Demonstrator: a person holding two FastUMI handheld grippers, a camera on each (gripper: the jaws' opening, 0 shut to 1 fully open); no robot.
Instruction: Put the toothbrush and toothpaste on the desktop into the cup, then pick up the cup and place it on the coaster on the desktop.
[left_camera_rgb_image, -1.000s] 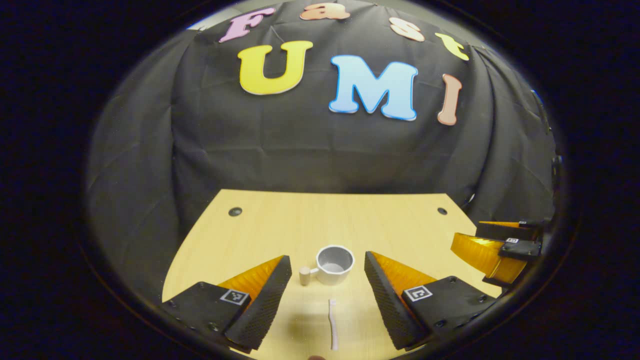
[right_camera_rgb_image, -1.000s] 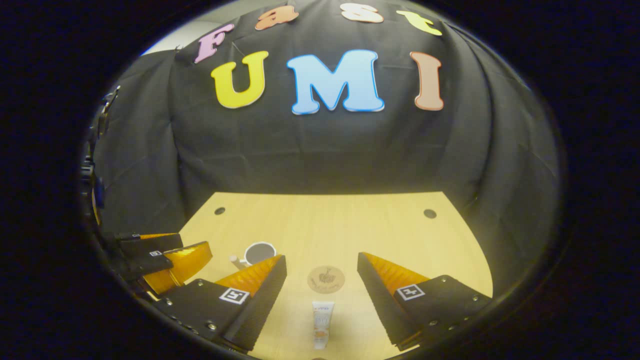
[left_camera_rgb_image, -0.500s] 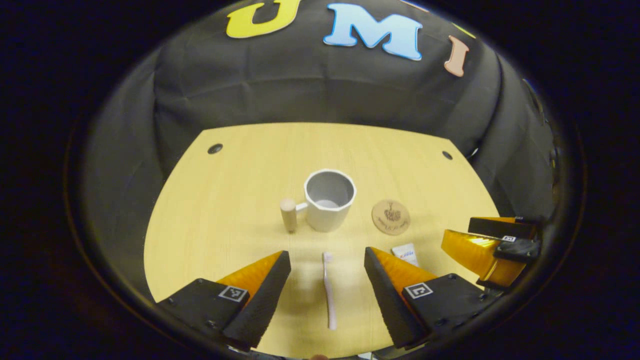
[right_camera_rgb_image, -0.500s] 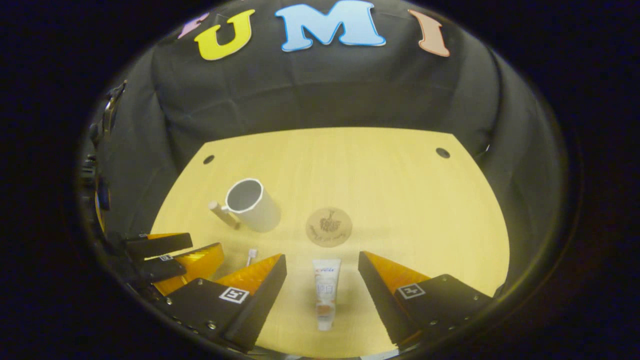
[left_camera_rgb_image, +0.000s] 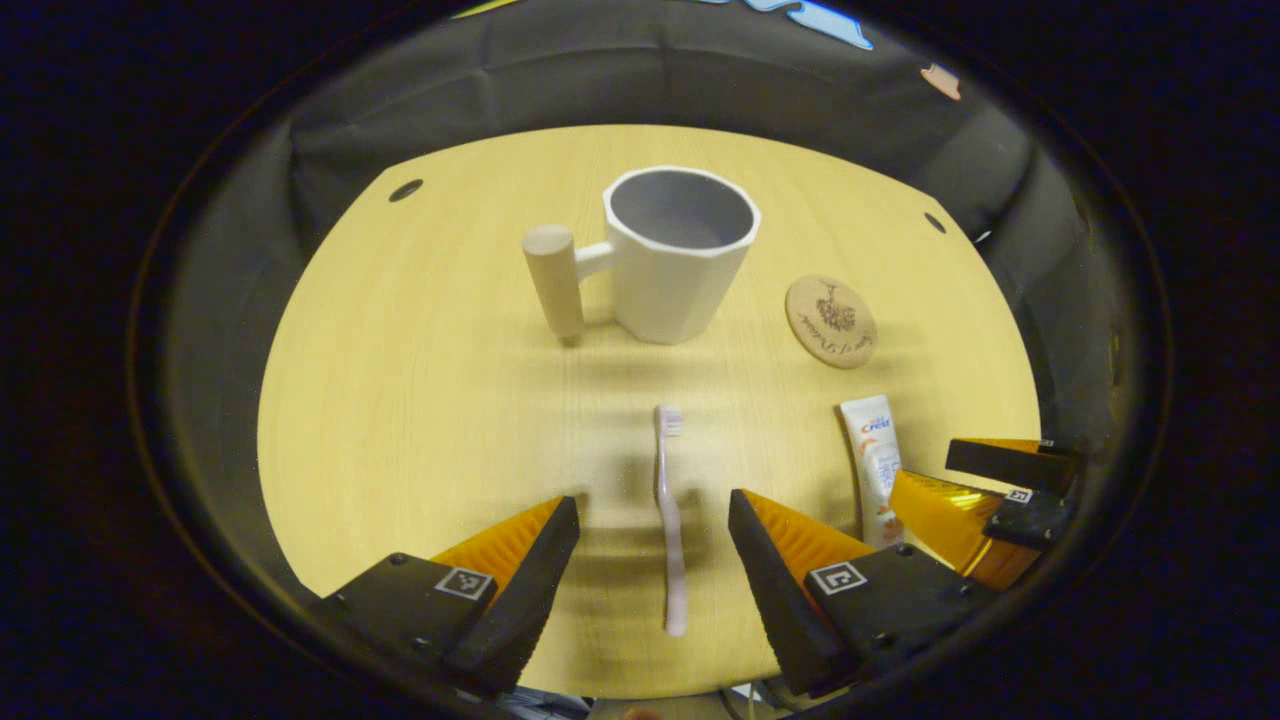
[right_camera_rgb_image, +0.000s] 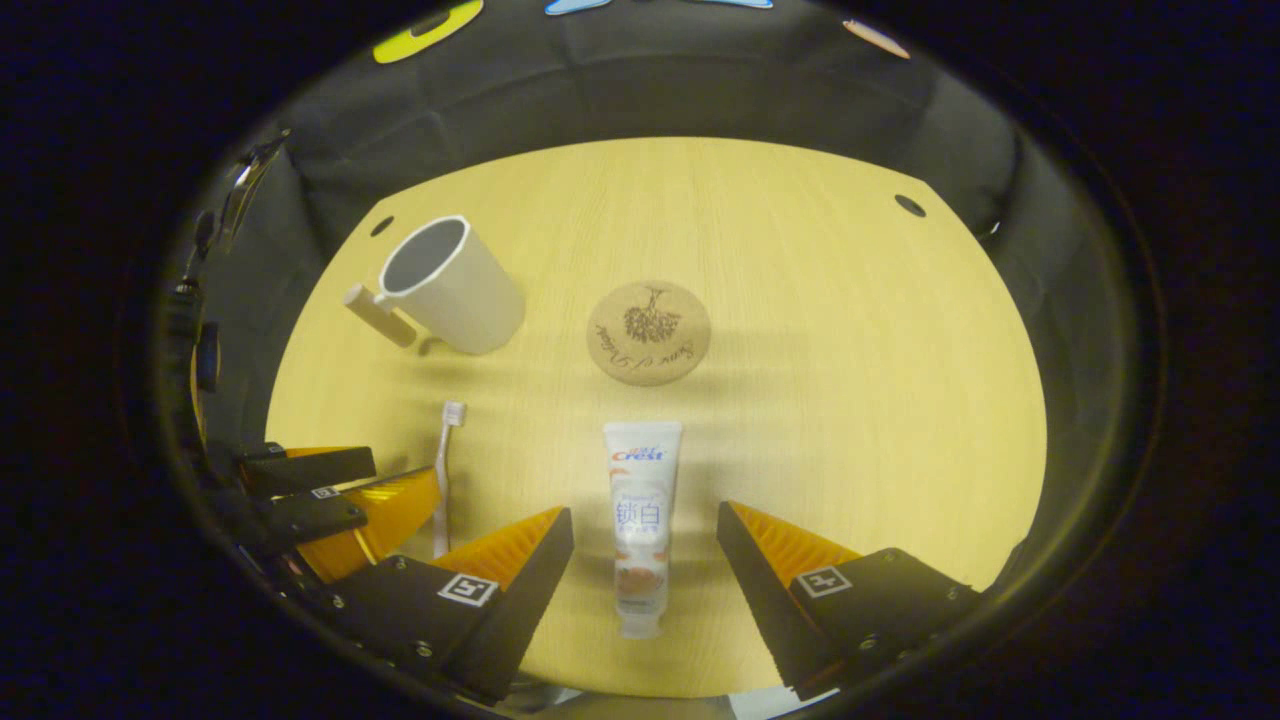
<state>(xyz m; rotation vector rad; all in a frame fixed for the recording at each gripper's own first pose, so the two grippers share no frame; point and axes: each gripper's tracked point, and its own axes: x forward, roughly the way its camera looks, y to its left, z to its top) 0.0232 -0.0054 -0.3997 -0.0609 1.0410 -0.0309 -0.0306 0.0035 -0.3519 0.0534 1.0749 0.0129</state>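
Observation:
A pale toothbrush (left_camera_rgb_image: 668, 520) lies flat on the wooden desktop, its handle between the fingers of my open left gripper (left_camera_rgb_image: 653, 515), which hovers over it. A white toothpaste tube (right_camera_rgb_image: 640, 520) lies lengthwise between the fingers of my open right gripper (right_camera_rgb_image: 645, 525). Beyond them stands a white faceted cup (left_camera_rgb_image: 677, 252) with a wooden peg handle, upright and empty. A round cork coaster (right_camera_rgb_image: 648, 332) lies to the cup's right. The toothpaste (left_camera_rgb_image: 875, 465), coaster (left_camera_rgb_image: 830, 321) and right gripper (left_camera_rgb_image: 985, 495) show at the right of the left gripper view; the toothbrush (right_camera_rgb_image: 443, 470), cup (right_camera_rgb_image: 450, 285) and left gripper (right_camera_rgb_image: 330, 500) at the left of the right gripper view.
The desktop (right_camera_rgb_image: 850, 380) is light wood with two small dark holes (right_camera_rgb_image: 909, 205) near its far corners. Black cloth walls close it in at the back and sides.
Both grippers have tilted down and moved forward over the desk. The toothbrush and toothpaste now lie farther in between their fingers, and the cup and coaster look larger and nearer.

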